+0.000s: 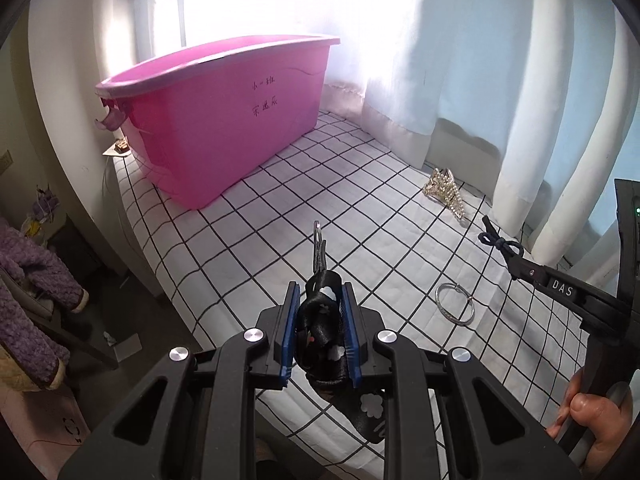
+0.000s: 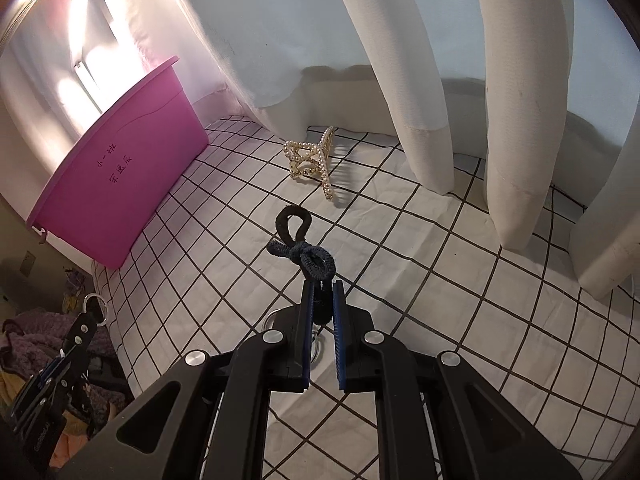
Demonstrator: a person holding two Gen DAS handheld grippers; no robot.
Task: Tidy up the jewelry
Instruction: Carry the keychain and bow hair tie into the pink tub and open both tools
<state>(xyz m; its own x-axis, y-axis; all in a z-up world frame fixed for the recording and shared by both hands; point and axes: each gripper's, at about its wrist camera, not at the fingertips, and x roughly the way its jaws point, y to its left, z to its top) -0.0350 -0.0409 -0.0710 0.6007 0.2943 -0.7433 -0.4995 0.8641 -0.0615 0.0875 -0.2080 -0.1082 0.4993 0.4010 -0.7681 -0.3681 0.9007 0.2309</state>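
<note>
My left gripper (image 1: 320, 292) is shut on a black satin bow hair clip (image 1: 322, 320) with white flowers, held above the bed; its metal clip end sticks out forward. My right gripper (image 2: 320, 286) is shut on knotted dark hair ties (image 2: 304, 248), also lifted; in the left wrist view the right gripper (image 1: 516, 268) shows at the right with the hair ties (image 1: 500, 244). A pearl hair claw (image 1: 444, 192) (image 2: 312, 160) lies near the curtains. A silver bangle (image 1: 454, 308) lies on the sheet between the grippers. A pink bin (image 1: 216, 120) (image 2: 120, 184) stands at the far left.
White curtains (image 2: 420, 80) hang down onto the checked sheet (image 1: 280, 208) along the far and right sides. The bed's left edge drops to a floor with a purple fleece garment (image 1: 28, 280). A hand (image 1: 592, 424) grips the right tool's handle.
</note>
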